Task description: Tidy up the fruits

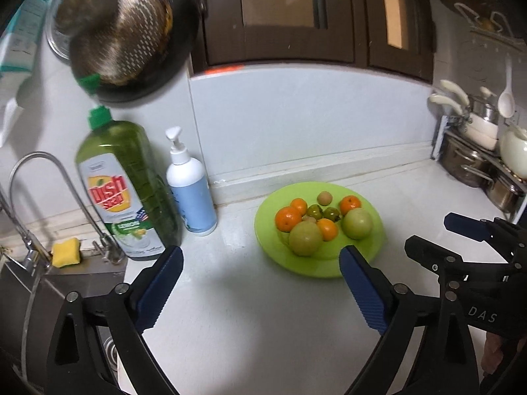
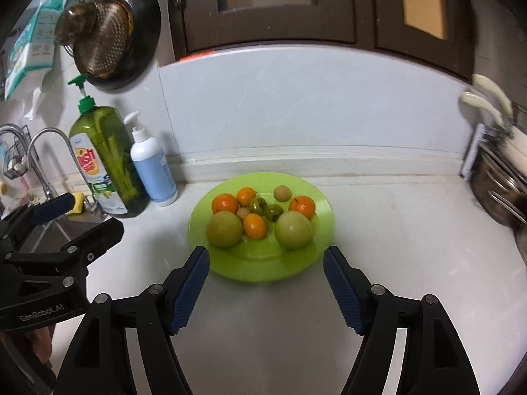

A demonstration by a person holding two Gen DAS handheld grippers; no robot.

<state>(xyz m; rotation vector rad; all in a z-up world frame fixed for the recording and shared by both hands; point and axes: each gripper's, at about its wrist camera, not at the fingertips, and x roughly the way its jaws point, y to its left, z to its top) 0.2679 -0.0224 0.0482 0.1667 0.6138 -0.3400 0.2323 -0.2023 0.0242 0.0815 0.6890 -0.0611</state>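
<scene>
— Where is the fruit?

— All of it sits on a green plate (image 2: 263,270) on the white counter (image 2: 395,247), near the back wall. Two big green apples (image 2: 293,230) lie at the front of the pile, one left and one right, with an orange (image 2: 254,226) between them. Three more oranges sit behind, and two small dark green fruits (image 2: 258,205) lie in the middle. A small pale round fruit (image 2: 282,193) rests at the back; another small pale one is tucked between the oranges, though it is too hidden to name.

— And the tongs?

— The right tongs (image 2: 266,260) are spread wide and hold nothing, hovering over the near rim of the plate. The left tongs (image 1: 262,260) are also wide and hold nothing, over bare counter just left of the plate, with one blue pad (image 1: 362,289) in front of the plate's near edge.

— What stands to the left?

— A green dish soap bottle (image 1: 125,191) and a white pump bottle (image 1: 191,191) stand side by side near the wall, beside a faucet (image 1: 33,177) and a yellow sponge (image 1: 66,251). A dark pan (image 1: 131,36) hangs above them.
</scene>
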